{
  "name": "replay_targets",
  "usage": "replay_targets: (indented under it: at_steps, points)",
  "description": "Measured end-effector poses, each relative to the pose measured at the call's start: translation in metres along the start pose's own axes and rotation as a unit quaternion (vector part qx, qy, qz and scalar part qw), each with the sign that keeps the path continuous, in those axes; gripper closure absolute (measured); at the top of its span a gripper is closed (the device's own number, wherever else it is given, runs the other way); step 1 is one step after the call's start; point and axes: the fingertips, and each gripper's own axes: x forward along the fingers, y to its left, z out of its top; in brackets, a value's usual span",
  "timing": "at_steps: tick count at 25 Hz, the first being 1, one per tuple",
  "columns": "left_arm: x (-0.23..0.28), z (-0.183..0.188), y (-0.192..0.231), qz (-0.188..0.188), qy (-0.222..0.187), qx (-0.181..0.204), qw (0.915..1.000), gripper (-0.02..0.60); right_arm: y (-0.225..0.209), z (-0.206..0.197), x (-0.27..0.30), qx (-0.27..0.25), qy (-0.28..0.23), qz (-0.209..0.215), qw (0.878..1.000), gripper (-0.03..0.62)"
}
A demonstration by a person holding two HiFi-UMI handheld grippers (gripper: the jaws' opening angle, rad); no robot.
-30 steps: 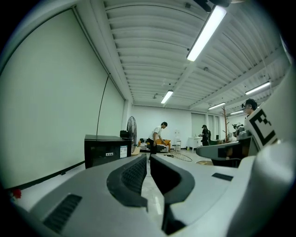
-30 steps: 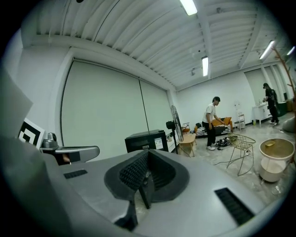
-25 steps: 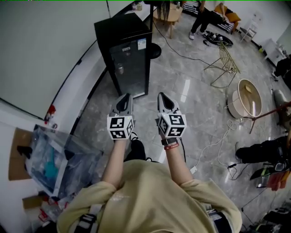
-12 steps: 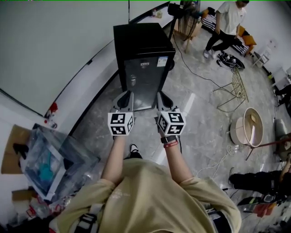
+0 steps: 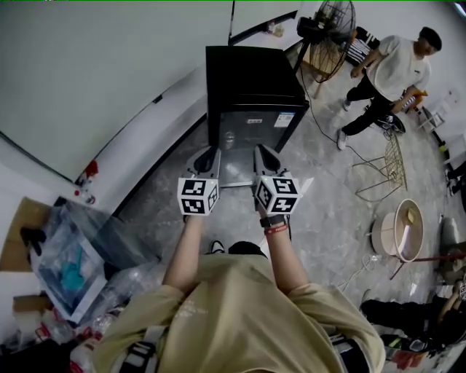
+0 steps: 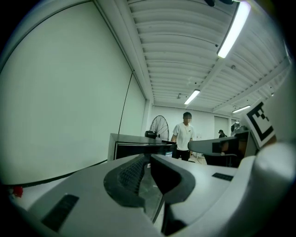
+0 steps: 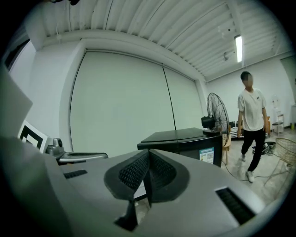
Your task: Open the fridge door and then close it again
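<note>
I am holding both tools out level in front of the person's chest, side by side and a little apart, marker cubes facing the head camera. The left tool (image 5: 207,153) is carrying nothing: in the left gripper view its tips (image 6: 147,159) are meeting, with only a thin slit showing between the pads behind them. The right tool (image 5: 261,151) is pressed fully together and is just as empty, its ridged pads lying flat against each other in the right gripper view (image 7: 147,155).

Straight ahead of both tools, near but not touching, the fridge (image 5: 247,73) is standing on the grey floor (image 5: 328,197) against the white wall (image 5: 109,65). It is a low black cabinet, and its glass door (image 5: 251,142) is facing the tools and sitting closed, with a small label (image 5: 284,119) at the upper corner on the right tool's side. The same cabinet is showing just past the jaws in both gripper views (image 6: 134,141) (image 7: 185,139).

Down and to the left of the left tool, a clear plastic bin (image 5: 73,255) is lying by the wall. To the right of the right tool, a round tub (image 5: 400,233) and a wire stand (image 5: 389,164) are sitting on the floor, well apart from the tools. Beyond the fridge, a standing fan (image 5: 331,18) is rising behind it, and a person in a white shirt (image 5: 397,69) is standing to its right.
</note>
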Motion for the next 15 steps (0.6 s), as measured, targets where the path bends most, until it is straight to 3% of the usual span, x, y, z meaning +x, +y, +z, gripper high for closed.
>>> replay_targets:
  at_steps: [7, 15]
  points:
    - [0.024, -0.017, 0.031, 0.018, 0.027, -0.013, 0.9994, 0.538, -0.011, 0.005, 0.046, -0.012, 0.018, 0.022, 1.000, 0.568]
    - [0.061, -0.039, 0.072, 0.049, 0.060, -0.043, 0.9961, 0.515, -0.030, 0.027, 0.110, -0.069, 0.047, 0.087, 0.993, 0.540]
